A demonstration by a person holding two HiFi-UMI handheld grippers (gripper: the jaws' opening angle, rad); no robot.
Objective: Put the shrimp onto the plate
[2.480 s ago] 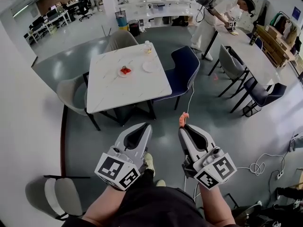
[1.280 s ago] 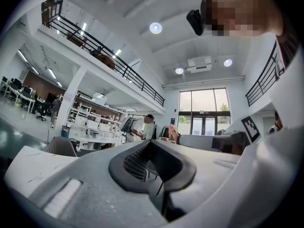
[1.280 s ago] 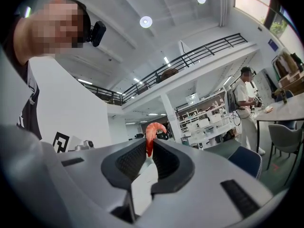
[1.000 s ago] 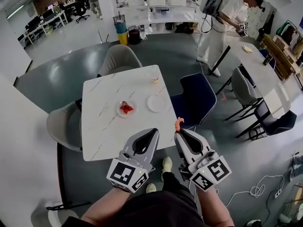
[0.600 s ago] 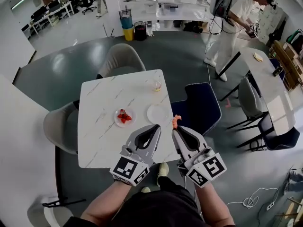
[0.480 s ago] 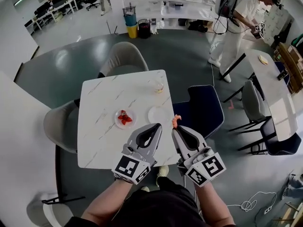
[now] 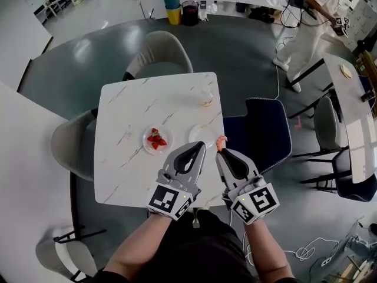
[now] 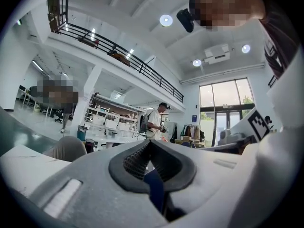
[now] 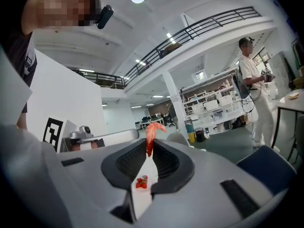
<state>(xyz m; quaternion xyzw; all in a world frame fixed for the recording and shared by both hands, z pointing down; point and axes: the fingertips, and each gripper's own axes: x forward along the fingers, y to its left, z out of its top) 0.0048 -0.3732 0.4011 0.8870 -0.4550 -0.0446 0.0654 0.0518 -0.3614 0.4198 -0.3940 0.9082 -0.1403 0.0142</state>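
My right gripper [image 7: 222,150] is shut on an orange shrimp [image 7: 221,141], held at the white marble table's [image 7: 129,158] near right edge; the shrimp [image 9: 152,131] sticks up from the closed tips [image 9: 149,144]. An empty white plate [image 7: 201,135] lies just left of the shrimp. A second plate [image 7: 156,139] carries red strawberries [image 9: 141,183]. My left gripper [image 7: 199,146] is shut and empty over the table's near edge, its jaws pressed together [image 8: 148,145].
A small glass [image 7: 206,99] stands at the table's far right. A dark blue chair [image 7: 259,133] is on the right, grey chairs [image 7: 159,50] behind and to the left [image 7: 70,152]. A person [image 7: 312,10] works at another table [image 7: 359,117] far right.
I have walked up to the table: it has come from far away to directly under both grippers. The shrimp stays held in the right gripper, now beside the empty plate.
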